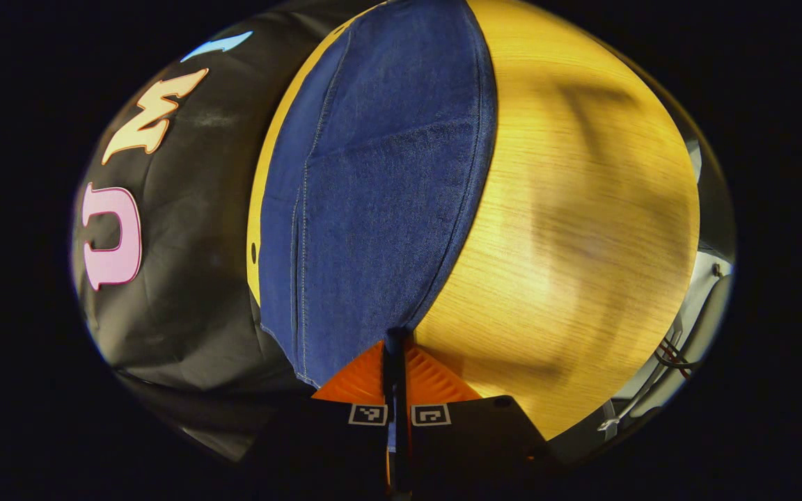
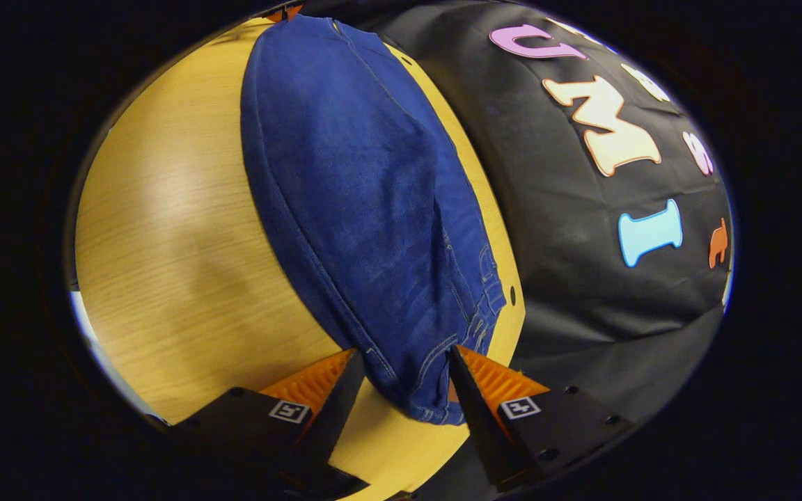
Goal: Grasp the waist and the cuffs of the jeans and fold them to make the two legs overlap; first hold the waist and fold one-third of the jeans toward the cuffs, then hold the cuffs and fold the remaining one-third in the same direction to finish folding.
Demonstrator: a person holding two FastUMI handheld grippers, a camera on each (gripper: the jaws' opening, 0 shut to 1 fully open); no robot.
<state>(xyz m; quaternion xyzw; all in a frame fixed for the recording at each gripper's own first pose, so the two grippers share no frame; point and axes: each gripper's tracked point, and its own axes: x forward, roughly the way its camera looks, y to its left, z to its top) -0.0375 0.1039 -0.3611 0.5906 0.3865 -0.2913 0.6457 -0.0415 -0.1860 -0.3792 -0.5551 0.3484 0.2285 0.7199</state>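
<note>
Jeans [image 1: 373, 209] lie along the wooden counter [image 1: 582, 209]. Left gripper [image 1: 396, 348] jaws clench the cuff edge at 6 o'clock; right gripper [image 2: 401, 369] jaws stand released, straddling the waist [image 2: 436, 390].

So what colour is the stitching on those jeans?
Pale, light-coloured thread on dark blue jeans; clearest in the right gripper view.

Jeans [image 1: 373, 209]: one pair, legs overlapped, flat on table
Table [image 1: 582, 209]: one, wood-grain top, under jeans
Grippers: two; left gripper [image 1: 397, 348] at one end of jeans, right gripper [image 2: 401, 369] at other end
Fingers: two per gripper, four total
Square markers on fingers: two per gripper, near jeans edge
</note>
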